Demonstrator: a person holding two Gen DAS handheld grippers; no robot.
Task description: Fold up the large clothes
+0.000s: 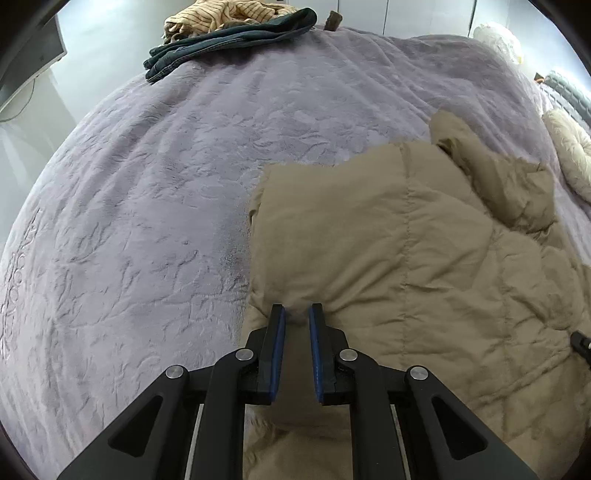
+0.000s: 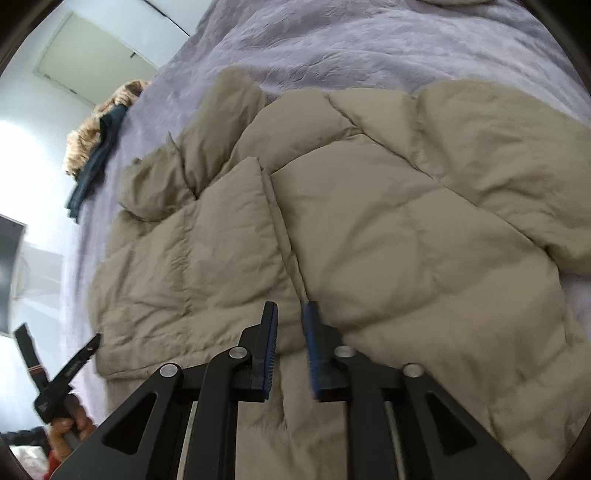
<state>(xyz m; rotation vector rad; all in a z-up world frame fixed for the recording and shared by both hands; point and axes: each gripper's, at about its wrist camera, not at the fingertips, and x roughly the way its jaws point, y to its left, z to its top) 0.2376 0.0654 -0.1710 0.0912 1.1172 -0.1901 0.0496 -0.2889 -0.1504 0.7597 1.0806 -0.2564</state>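
Observation:
A large tan padded jacket [image 1: 406, 240] lies spread on a purple bed cover [image 1: 147, 184]. My left gripper [image 1: 297, 310] sits at the jacket's left bottom edge, jaws narrowly apart with a ridge of fabric between the fingertips. In the right wrist view the jacket [image 2: 369, 221] lies front up, its front opening running toward me. My right gripper [image 2: 290, 308] hovers just over the jacket near that opening, jaws narrowly apart, nothing clearly between them. The left gripper [image 2: 74, 365] also shows at the lower left of the right wrist view, by the jacket's corner.
A pile of folded clothes, dark blue [image 1: 229, 40] under striped tan [image 1: 218, 14], lies at the bed's far edge. Pale pillows [image 1: 569, 147] lie at the right. A dark screen [image 1: 26, 55] stands at the far left. Bare bed cover stretches left of the jacket.

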